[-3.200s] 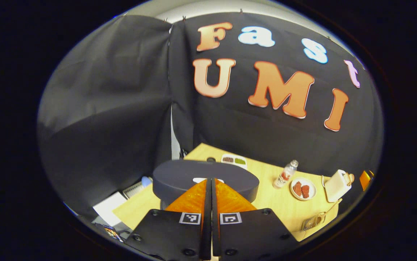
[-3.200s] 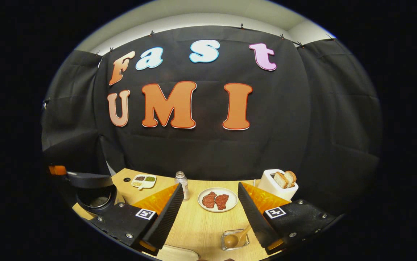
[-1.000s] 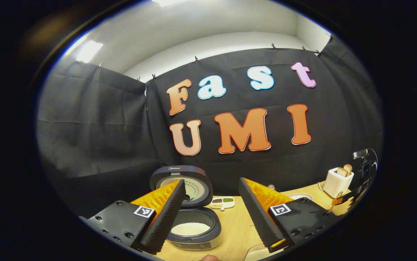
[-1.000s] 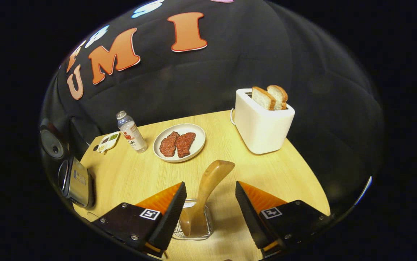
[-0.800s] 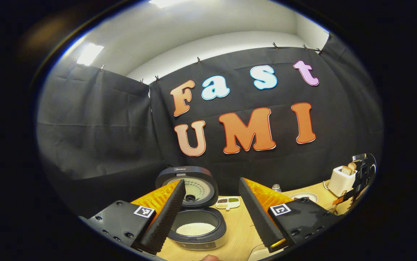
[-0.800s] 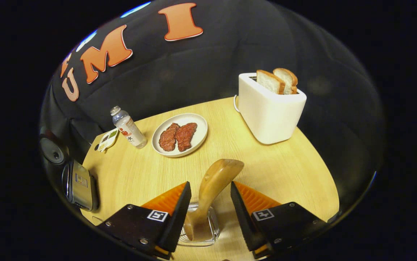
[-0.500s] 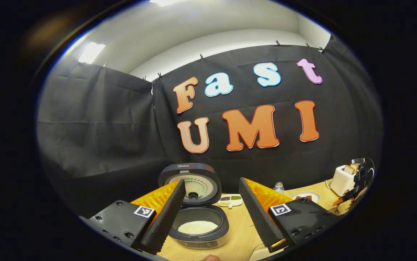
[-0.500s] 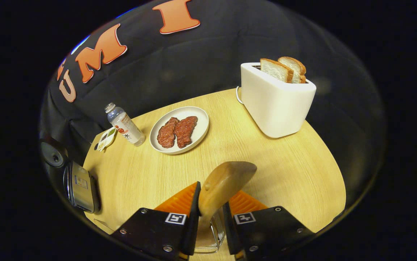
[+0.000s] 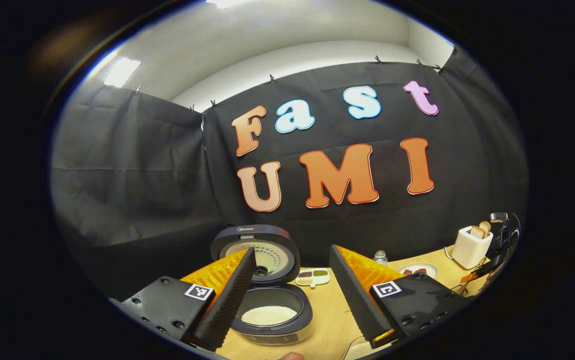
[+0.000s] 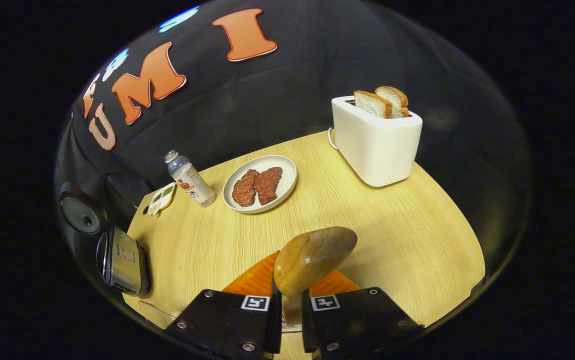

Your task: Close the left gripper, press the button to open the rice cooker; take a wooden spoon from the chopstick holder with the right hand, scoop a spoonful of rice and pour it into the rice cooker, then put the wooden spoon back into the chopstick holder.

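Since a second ago, our right claw (image 10: 290,292) has clamped the wooden spoon (image 10: 312,257) at lower centre; left claw (image 9: 290,285) gapes empty. We should lift straight up, clearing the holder.

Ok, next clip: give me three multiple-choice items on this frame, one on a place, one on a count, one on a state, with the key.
1. What stands between the seasoning dish and the plate?
A. a bottle
B. a kettle
C. a mug

2. How many bread slices stick out of the toaster?
A. one
B. two
C. four

3. What state is the rice cooker in?
A. lid shut
B. lid up, white rice inside
C. lid up, pot empty

Key:
1 A, the bottle stands between them in the right gripper view.
2 B, two slices show above the slots.
3 B, the left gripper view shows the lid raised over rice, seen between the fingers of the open left hand-held gripper.
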Motion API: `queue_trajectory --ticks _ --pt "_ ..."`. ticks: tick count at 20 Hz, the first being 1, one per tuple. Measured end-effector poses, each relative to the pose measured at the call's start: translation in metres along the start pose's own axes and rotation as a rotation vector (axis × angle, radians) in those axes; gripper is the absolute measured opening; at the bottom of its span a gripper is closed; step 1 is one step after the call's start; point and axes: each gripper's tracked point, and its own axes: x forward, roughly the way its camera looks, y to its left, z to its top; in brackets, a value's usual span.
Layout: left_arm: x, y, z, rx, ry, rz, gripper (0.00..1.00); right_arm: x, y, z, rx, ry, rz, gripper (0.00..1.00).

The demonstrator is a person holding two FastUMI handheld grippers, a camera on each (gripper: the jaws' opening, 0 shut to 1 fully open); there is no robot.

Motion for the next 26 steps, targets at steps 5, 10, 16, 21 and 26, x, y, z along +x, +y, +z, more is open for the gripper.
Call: queue_trajectory --ticks 5,10,16,21,26 --pt "0.0 0.015 -0.001 -0.024 -0.008 -0.012 1.0 -0.034 0.013 0.028 -0.01 -0.09 -0.02 0.13" --pt "0.004 0.036 -0.005 -0.046 -0.01 -0.01 0.94 -0.09 0.043 0.052 -0.066 -0.194 0.006 0.13" --pt "0.012 0.06 -0.022 -0.075 0.017 -0.024 0.92 -0.134 0.12 0.035 -0.041 -0.19 0.142 0.13" --pt "0.025 0.083 -0.034 -0.097 0.041 -0.031 1.0 -0.148 0.175 -0.003 -0.051 -0.135 0.227 0.13" --pt "0.03 0.095 -0.047 -0.102 0.067 -0.041 0.93 -0.147 0.187 -0.041 -0.16 -0.11 0.198 0.13"
